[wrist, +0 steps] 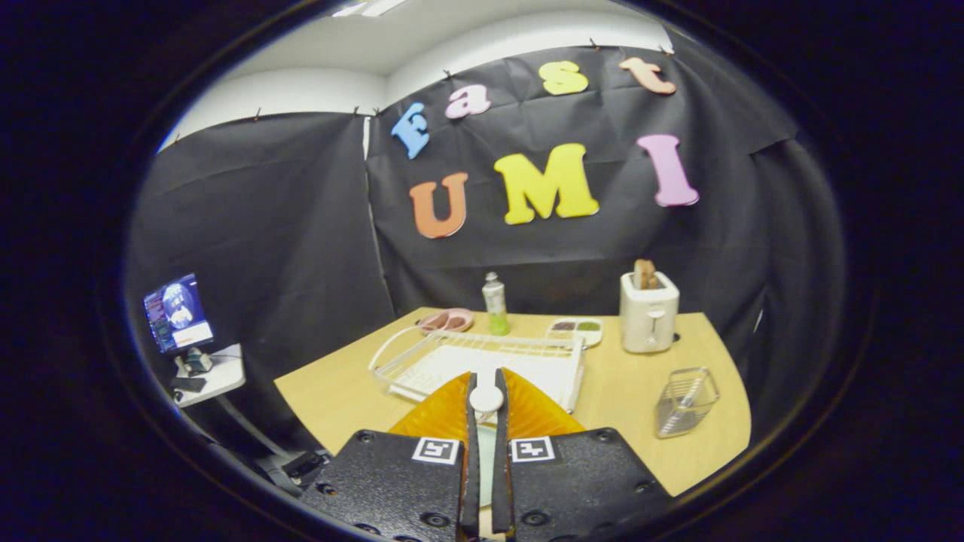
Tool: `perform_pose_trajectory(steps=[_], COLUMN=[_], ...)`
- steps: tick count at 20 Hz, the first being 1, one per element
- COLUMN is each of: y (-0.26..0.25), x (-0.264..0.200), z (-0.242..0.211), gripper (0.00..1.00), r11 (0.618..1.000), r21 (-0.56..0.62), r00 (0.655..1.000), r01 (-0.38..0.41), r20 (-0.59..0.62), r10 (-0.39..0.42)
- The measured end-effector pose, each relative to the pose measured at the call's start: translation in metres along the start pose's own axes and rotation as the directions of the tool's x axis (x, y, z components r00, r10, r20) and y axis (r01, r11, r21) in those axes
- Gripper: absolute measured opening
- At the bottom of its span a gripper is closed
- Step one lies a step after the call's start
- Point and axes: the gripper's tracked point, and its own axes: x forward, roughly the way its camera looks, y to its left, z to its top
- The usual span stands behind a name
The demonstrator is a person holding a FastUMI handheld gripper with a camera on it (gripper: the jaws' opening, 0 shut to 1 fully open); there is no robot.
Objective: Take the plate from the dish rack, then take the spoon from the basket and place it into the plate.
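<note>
Your tool (486, 403) has its fingers drawn close together, pinching one pale round thing (486, 397) at their tips, edge-on and thin; it looks like the plate, though most of it is hidden between the fingers. Just beyond them sits one white dish rack (482, 361) on the worktop (339, 395). To the right stands one wire basket (685, 401); you cannot make out a spool or spoon inside it. Farther back you have one toaster (648, 312), one bottle (495, 303), one pink dish (446, 321) and one small divided tray (576, 329). One monitor (178, 312) sits off the worktop.
</note>
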Motion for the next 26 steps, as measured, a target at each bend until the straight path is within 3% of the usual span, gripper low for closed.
perform_pose_trajectory(steps=[4,8,14,19,22,23,26], y=[0.028,0.04,0.047,0.046,0.04,0.035,0.016], x=[0.033,0.061,0.078,0.082,0.081,0.081,0.074], z=[-0.041,-0.063,-0.079,-0.074,-0.066,-0.063,-0.049], gripper=[0.11,0.11,0.15,0.21,0.38,0.53,0.8], r11=[0.996,0.99,0.982,0.98,0.983,0.987,0.998], r21=[-0.005,0.009,0.058,0.083,0.075,0.066,0.024], r00=[0.982,0.956,0.927,0.929,0.941,0.949,0.978], r01=[-0.091,-0.143,-0.178,-0.181,-0.165,-0.147,-0.066], r20=[-0.165,-0.257,-0.326,-0.314,-0.285,-0.271,-0.197], r10=[0.089,0.14,0.187,0.199,0.18,0.16,0.069])
